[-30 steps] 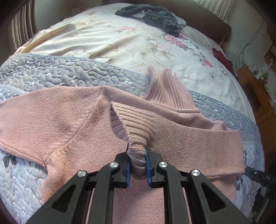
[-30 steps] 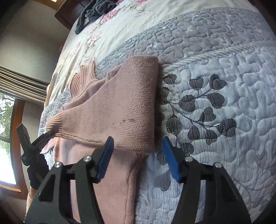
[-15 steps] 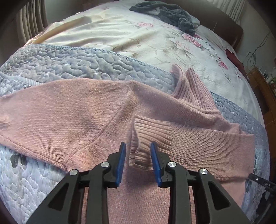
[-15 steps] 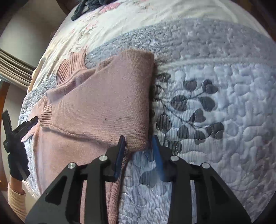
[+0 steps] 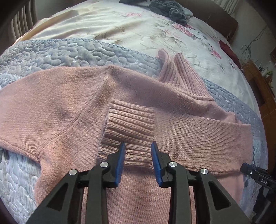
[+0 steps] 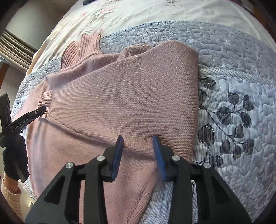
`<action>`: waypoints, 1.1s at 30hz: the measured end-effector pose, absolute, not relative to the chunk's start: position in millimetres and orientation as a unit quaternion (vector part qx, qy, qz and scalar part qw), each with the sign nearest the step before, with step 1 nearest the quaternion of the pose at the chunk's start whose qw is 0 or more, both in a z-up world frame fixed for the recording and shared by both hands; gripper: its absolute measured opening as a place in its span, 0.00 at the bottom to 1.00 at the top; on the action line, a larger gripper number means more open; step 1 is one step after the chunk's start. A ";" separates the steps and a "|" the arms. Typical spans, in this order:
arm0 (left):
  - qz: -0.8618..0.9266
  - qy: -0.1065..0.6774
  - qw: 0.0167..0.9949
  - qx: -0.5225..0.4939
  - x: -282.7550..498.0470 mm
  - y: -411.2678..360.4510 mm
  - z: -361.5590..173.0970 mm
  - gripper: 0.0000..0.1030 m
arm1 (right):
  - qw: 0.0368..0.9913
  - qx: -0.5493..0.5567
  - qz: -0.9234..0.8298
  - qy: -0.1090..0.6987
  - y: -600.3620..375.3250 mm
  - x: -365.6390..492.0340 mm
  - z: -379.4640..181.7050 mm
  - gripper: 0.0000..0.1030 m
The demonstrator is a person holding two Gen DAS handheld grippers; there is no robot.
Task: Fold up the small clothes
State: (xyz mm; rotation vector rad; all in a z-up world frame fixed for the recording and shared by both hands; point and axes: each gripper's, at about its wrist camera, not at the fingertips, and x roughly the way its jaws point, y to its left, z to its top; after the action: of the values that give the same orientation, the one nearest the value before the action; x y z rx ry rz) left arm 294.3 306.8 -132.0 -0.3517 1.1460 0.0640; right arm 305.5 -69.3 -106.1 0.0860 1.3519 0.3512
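Note:
A pink knitted sweater lies spread on the bed, ribbed collar pointing away. One sleeve is folded across the chest, and its ribbed cuff lies flat near the middle. My left gripper stands open just over the cuff's near edge, holding nothing. In the right wrist view the same sweater shows the folded sleeve with its fold edge at the right. My right gripper is open above the sleeve's lower edge. The left gripper appears at the far left beside the cuff.
The bed carries a grey-blue quilted cover with dark leaf print and a floral sheet further back. A dark grey garment lies near the headboard. Wooden furniture stands at the right of the bed.
My left gripper let go of the cuff, which now lies flat on the chest, and stands open. My right gripper narrowed at the sleeve fold, then opened and shifted left over the sleeve.

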 end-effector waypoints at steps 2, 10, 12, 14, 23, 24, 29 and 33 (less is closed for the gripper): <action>0.026 0.539 0.826 -0.164 296.5 308.1 -136.5 0.30 | 0.767 0.043 0.162 0.620 -70.3 305.6 -110.4 0.36; 0.007 0.510 0.840 -0.187 262.2 323.0 -102.2 0.38 | 0.778 0.035 0.185 0.599 -53.0 283.9 -75.3 0.43; 0.012 0.496 0.848 -0.184 240.5 341.4 -90.2 0.45 | 0.779 0.029 0.206 0.591 -46.0 267.8 -64.2 0.46; 0.036 0.486 0.852 -0.190 218.1 372.1 -83.9 0.48 | 0.777 0.017 0.216 0.591 -37.5 256.6 -61.4 0.46; 0.208 0.453 0.832 -0.243 134.8 540.4 -90.0 0.49 | 0.744 -0.012 0.269 0.611 32.2 235.5 -79.4 0.47; 0.223 0.447 0.829 -0.252 126.1 556.9 -91.4 0.49 | 0.741 -0.017 0.274 0.613 41.5 233.8 -81.9 0.47; 0.279 0.419 0.812 -0.295 96.1 631.2 -99.6 0.49 | 0.722 -0.040 0.303 0.620 85.7 222.1 -95.0 0.47; 0.287 0.387 0.805 -0.347 82.6 677.6 -106.0 0.49 | 0.716 -0.055 0.315 0.620 113.3 215.1 -99.7 0.47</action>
State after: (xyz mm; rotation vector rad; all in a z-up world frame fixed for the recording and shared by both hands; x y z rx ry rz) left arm 82.6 677.6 -106.0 -0.7419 0.8279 0.6139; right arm 215.1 113.3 -99.7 -0.1214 1.3721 0.6980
